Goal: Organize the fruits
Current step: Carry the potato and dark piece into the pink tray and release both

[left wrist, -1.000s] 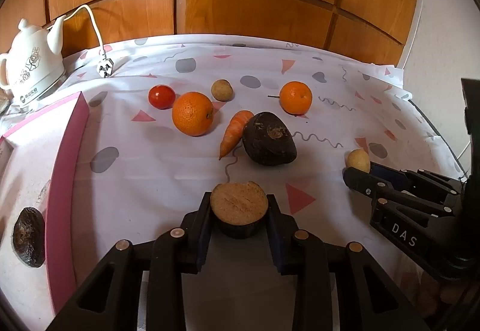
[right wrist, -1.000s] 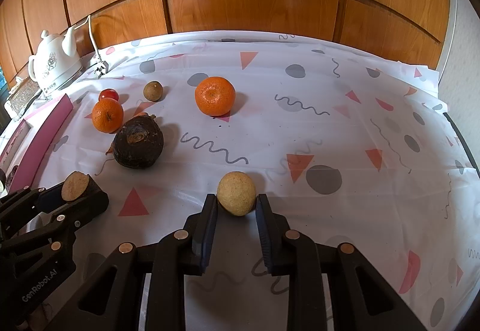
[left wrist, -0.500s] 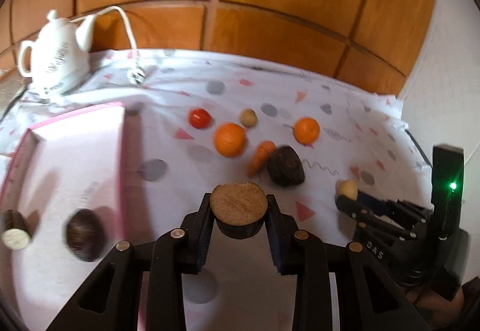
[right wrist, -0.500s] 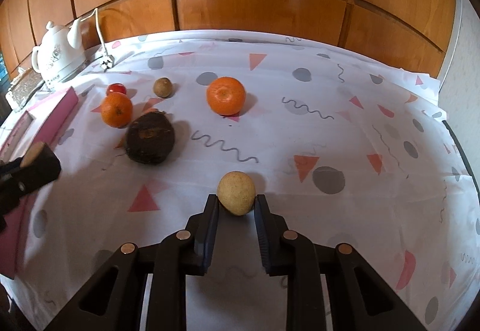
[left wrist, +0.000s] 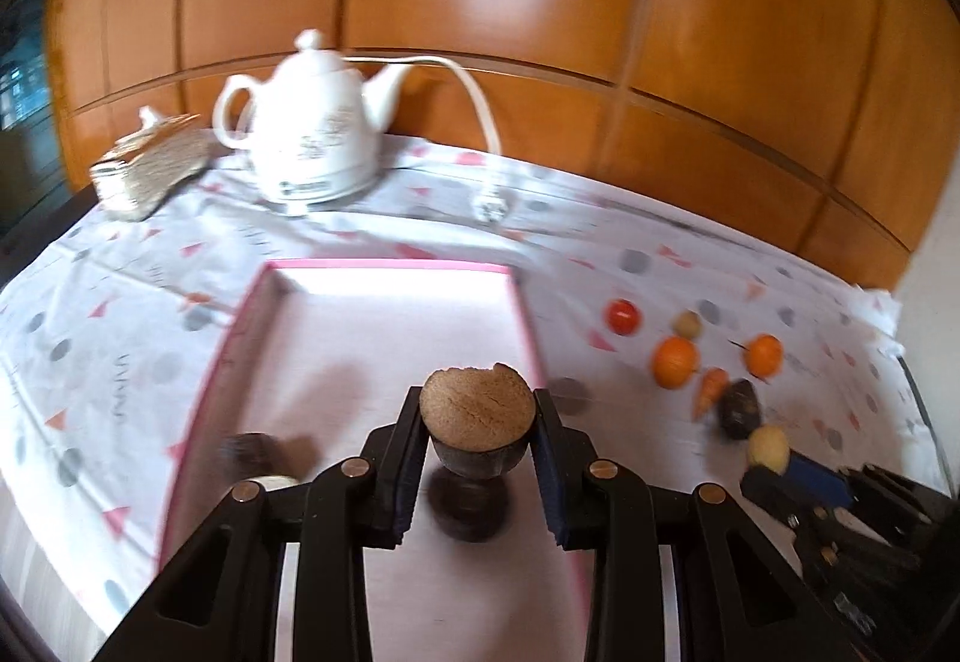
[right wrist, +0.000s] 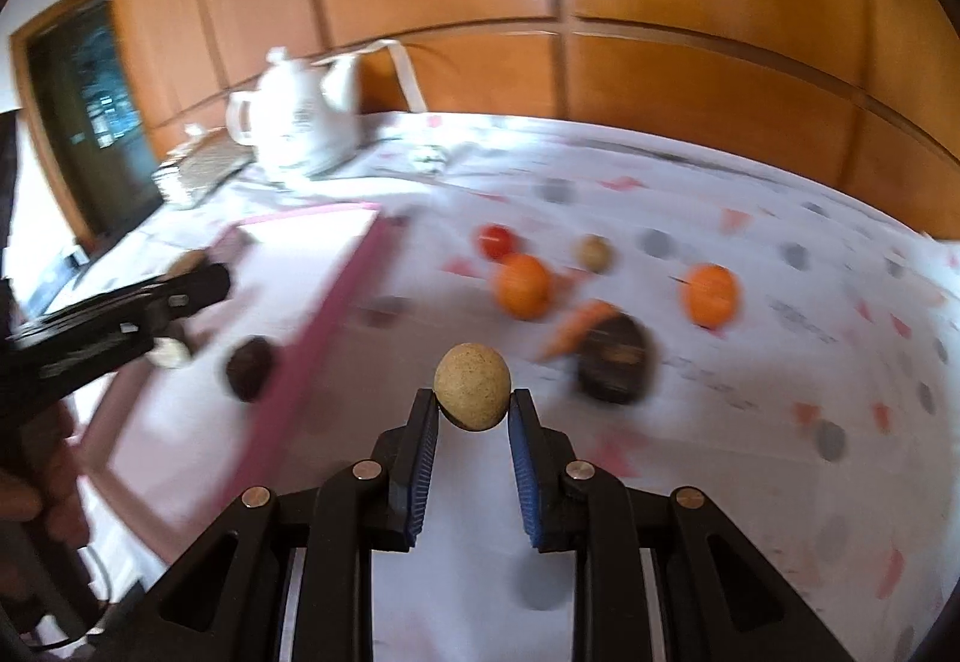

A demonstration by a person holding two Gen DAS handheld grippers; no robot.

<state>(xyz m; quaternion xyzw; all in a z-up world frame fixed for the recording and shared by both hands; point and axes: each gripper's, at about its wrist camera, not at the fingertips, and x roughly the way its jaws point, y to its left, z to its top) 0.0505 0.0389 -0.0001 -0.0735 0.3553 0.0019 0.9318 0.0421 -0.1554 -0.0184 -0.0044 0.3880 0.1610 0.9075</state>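
My left gripper [left wrist: 477, 443] is shut on a dark cut fruit half [left wrist: 477, 416] with a tan cut face, held above the pink-rimmed tray [left wrist: 390, 338]. A dark fruit [left wrist: 249, 452] lies in the tray at the left. My right gripper [right wrist: 472, 410] is shut on a small round tan fruit [right wrist: 472, 386], held above the tablecloth just right of the tray [right wrist: 336, 314]. On the cloth lie two oranges [right wrist: 522, 285] [right wrist: 710, 294], a carrot [right wrist: 573, 332], a large dark fruit [right wrist: 615, 356], a tomato [right wrist: 497, 240] and a small tan fruit [right wrist: 594, 252].
A white kettle [left wrist: 312, 140] with its cord and plug stands behind the tray. A stack of flat items [left wrist: 150, 167] lies left of it. Wooden panels back the table. My left gripper also shows in the right wrist view [right wrist: 186, 281].
Both grippers have lifted and swung left with their fruits. The left one has gone from over the cloth to over the tray; the right one has come close to the tray's right rim.
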